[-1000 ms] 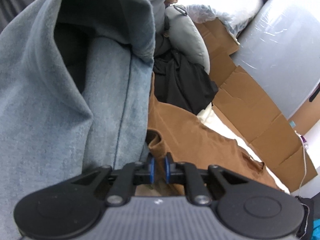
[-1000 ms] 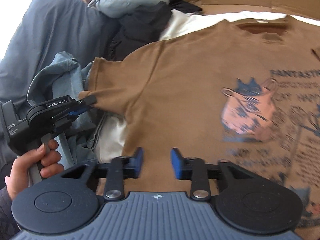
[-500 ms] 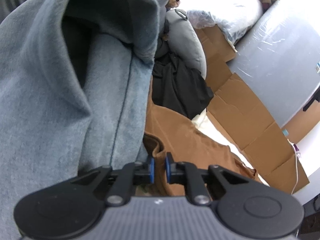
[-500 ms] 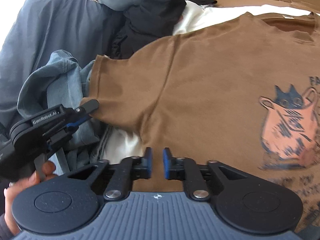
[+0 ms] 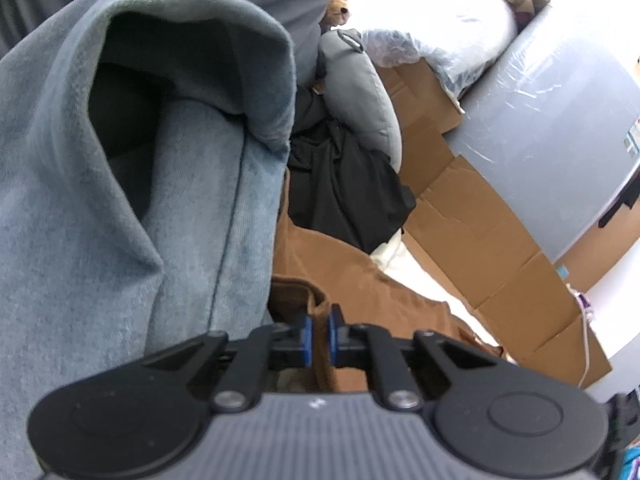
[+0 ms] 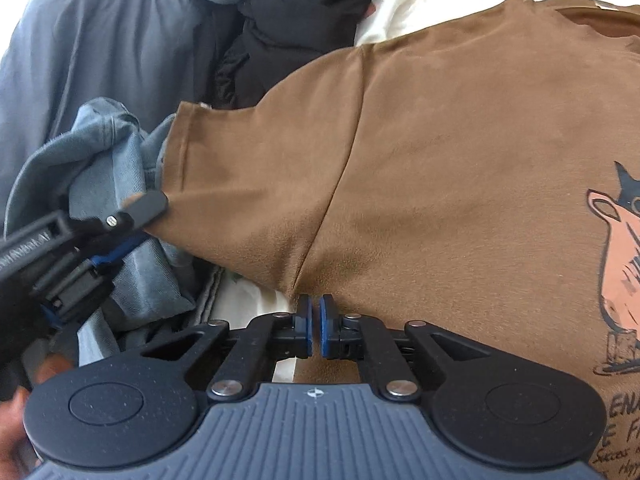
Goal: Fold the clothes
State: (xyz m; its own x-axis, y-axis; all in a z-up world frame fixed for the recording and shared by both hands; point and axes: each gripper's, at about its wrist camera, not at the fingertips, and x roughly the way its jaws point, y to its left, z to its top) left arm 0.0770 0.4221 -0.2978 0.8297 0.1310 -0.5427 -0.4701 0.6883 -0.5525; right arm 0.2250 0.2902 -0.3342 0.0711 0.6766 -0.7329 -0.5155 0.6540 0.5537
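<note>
A brown T-shirt (image 6: 440, 140) with a cat print lies spread flat, front up; it also shows in the left wrist view (image 5: 360, 280). My left gripper (image 5: 318, 334) is shut on the hem of its sleeve; in the right wrist view that gripper (image 6: 132, 216) sits at the sleeve's end. My right gripper (image 6: 314, 320) is shut on the shirt's side edge just below the armpit seam. The shirt's far side is out of view.
A blue-grey denim garment (image 5: 120, 220) is bunched right beside the left gripper. A black garment (image 6: 296, 16) and a grey one (image 5: 360, 92) lie beyond the sleeve. Flat cardboard (image 5: 480, 240) and a plastic-wrapped mattress (image 5: 560, 120) stand behind. White sheet (image 6: 248, 300) shows under the shirt.
My right gripper has moved left along the shirt to its side edge and closed from open to shut on it. The left gripper keeps its hold on the sleeve.
</note>
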